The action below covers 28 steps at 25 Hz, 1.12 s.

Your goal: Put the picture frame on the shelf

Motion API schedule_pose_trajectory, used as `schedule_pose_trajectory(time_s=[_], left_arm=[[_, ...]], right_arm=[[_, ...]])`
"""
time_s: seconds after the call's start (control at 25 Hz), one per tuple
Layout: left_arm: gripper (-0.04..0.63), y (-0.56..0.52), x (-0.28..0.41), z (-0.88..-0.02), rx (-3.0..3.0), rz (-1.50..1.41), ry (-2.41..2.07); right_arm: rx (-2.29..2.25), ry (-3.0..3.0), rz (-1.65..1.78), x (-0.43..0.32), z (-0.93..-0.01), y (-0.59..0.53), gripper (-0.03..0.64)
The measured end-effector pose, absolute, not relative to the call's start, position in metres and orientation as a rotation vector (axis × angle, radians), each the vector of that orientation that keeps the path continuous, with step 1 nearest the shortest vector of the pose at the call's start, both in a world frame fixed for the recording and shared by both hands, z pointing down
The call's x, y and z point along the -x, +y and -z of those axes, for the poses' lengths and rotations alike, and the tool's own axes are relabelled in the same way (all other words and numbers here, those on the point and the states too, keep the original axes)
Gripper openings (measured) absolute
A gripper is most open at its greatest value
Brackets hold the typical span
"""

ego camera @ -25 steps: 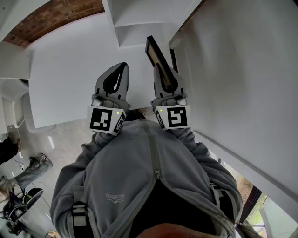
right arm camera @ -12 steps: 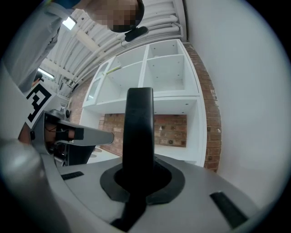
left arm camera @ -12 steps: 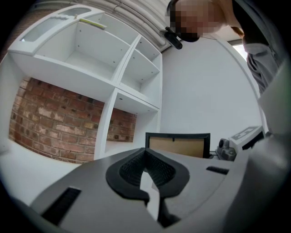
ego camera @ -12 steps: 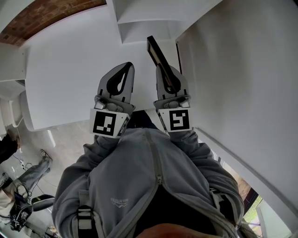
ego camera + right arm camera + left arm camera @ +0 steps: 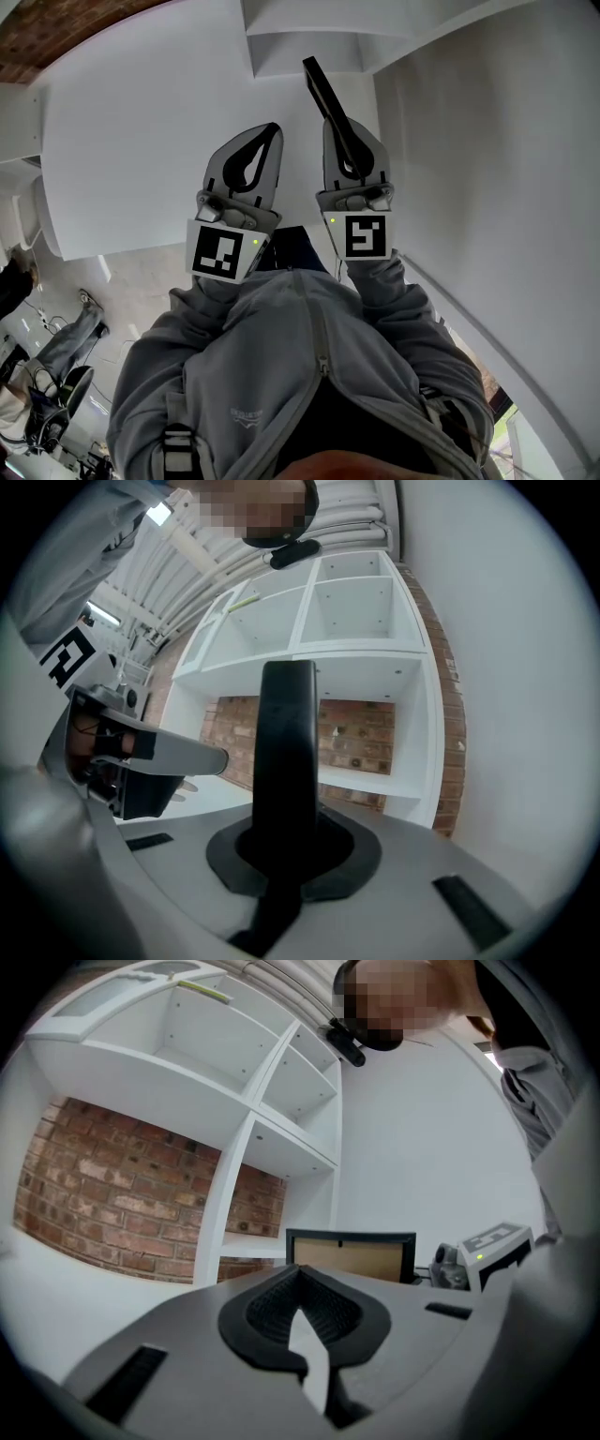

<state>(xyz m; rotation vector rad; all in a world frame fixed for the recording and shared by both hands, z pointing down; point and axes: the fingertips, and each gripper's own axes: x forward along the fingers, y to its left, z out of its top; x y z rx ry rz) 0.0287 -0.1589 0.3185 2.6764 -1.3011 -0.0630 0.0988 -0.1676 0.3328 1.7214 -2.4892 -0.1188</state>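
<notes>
The picture frame (image 5: 322,87) is black-edged with a brown back (image 5: 352,1257). My right gripper (image 5: 341,127) is shut on its lower edge, and the frame sticks out ahead of the jaws toward the white shelf (image 5: 305,49). In the right gripper view the frame (image 5: 286,747) stands edge-on between the pads, with the shelf's open compartments (image 5: 349,607) behind it. My left gripper (image 5: 270,131) is held beside the right one, jaws together with nothing in them. In the left gripper view, the closed tips of the left gripper (image 5: 300,1272) point at the shelf (image 5: 253,1110).
A brick wall (image 5: 112,1194) shows behind the shelf's open backs. A plain white wall (image 5: 487,141) runs along my right. A white board or tabletop (image 5: 141,141) lies ahead on the left. Cables and gear (image 5: 47,403) lie on the floor at lower left.
Both grippers have moved forward together, carrying the frame closer to the shelf. The grip on the frame is unchanged.
</notes>
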Motion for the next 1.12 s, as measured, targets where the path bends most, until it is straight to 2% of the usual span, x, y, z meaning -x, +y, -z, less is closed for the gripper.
schedule_pose_trajectory(time_s=[1.12], left_arm=[[0.006, -0.240, 0.021, -0.418, -2.535, 0.052, -1.264]], right_arm=[[-1.371, -2.022, 0.436, -0.042, -0.458, -0.297, 0.032]])
